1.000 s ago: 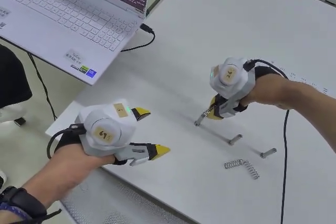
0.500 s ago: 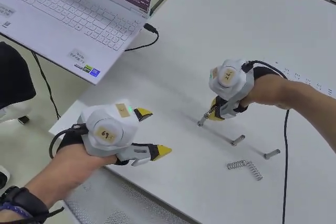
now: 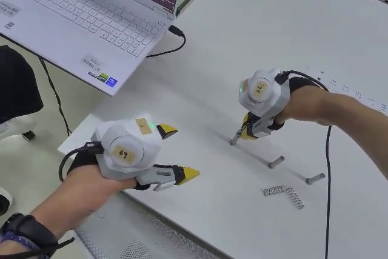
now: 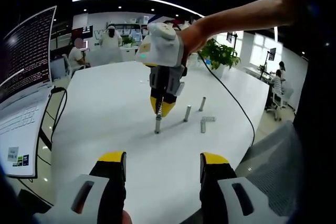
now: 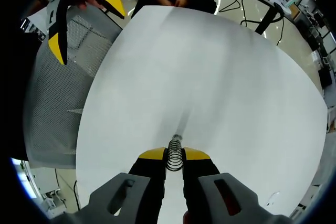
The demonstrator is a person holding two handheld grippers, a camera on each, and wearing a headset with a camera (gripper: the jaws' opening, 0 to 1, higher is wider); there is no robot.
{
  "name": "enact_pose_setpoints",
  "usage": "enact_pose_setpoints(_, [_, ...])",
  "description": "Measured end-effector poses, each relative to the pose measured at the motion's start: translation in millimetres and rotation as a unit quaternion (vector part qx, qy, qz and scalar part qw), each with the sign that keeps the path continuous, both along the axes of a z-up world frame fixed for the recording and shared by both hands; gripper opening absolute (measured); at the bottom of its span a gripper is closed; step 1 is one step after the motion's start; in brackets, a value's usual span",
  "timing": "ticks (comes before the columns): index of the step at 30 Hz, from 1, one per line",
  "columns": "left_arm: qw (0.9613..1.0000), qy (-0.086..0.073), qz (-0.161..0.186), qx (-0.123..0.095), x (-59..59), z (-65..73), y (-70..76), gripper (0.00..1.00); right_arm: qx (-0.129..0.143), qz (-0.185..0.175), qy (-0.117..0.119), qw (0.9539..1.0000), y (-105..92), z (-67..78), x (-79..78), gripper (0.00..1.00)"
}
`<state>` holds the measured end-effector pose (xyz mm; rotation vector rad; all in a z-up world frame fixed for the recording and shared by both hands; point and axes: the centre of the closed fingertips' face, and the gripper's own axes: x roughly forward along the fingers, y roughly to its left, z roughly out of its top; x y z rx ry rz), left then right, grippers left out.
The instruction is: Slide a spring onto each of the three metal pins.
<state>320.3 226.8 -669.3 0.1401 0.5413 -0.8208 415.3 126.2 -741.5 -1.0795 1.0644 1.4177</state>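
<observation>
1. My right gripper (image 3: 245, 133) was clenched on a spring (image 5: 175, 160) and held it end-on over the first pin (image 3: 233, 141). That pin stood upright on the white table (image 3: 254, 40).
2. The spring's lower end sat right at the pin's tip. I could not tell whether it had begun to slip over it.
3. My left gripper (image 3: 179, 151) had its jaws spread wide and grasped nothing. It hovered above the near edge of the table, well apart from the pins.
4. I judged the task to be at its first step, with no pin yet wearing a spring. The second pin (image 3: 276, 162) and the third pin (image 3: 314, 178) both stood bare.
5. Two spare springs (image 3: 273, 190) lay on their sides near those bare pins, on the side closer to me. They were left for later.
6. The spare springs lay loose on the tabletop rather than in a tray or box. An open laptop (image 3: 85, 22) sat at the far left of the table.
</observation>
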Motion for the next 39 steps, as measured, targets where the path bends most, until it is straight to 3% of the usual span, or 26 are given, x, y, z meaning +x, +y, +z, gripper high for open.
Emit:
enact_pose_setpoints(18, [1.0,0.003,0.001,-0.001,-1.5,-1.5,1.9,0.52,-0.009,0.012,0.001,0.9999,6.3,-10.3,-5.0,0.09])
enact_pose_setpoints(39, [1.0,0.0,-0.001,-0.004,2.6,2.0,0.8,0.53,-0.015,0.01,0.005,0.9998,12.6,-35.7,-8.6,0.09])
